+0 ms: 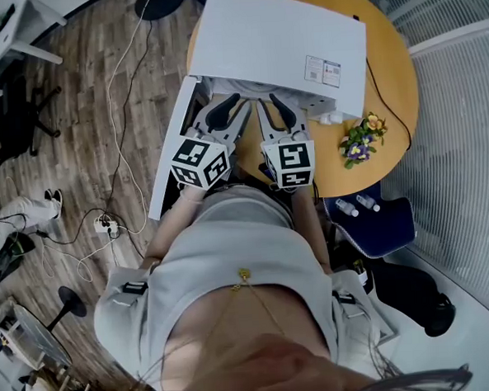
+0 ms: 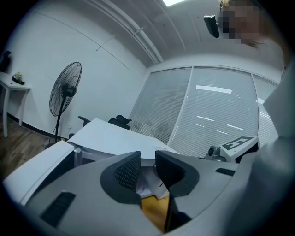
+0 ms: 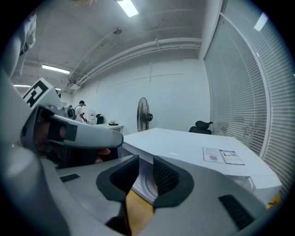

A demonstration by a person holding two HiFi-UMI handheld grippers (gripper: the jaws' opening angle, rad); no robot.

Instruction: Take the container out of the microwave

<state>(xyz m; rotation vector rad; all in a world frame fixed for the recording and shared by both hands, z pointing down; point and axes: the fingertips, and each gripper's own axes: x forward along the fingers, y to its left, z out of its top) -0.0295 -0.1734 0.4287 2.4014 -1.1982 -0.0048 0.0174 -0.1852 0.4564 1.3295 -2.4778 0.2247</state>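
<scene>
A white microwave [image 1: 276, 40] stands on a round wooden table [image 1: 386, 74], its door [image 1: 171, 149] swung open to the left. Both grippers reach side by side into its mouth, the left gripper [image 1: 229, 109] beside the right gripper [image 1: 274, 106]. The microwave's top hides the container in the head view. In the left gripper view, a white piece of the container [image 2: 148, 183] shows in the narrow gap of the left gripper [image 2: 147, 168]. In the right gripper view, the container's ribbed white rim [image 3: 145, 185] sits between the nearly closed jaws of the right gripper [image 3: 145, 173].
A small bunch of flowers [image 1: 361, 138] lies on the table right of the microwave. Two small bottles [image 1: 357, 204] rest on a blue chair [image 1: 382, 223] below it. Cables and a power strip [image 1: 106, 224] lie on the wooden floor at left.
</scene>
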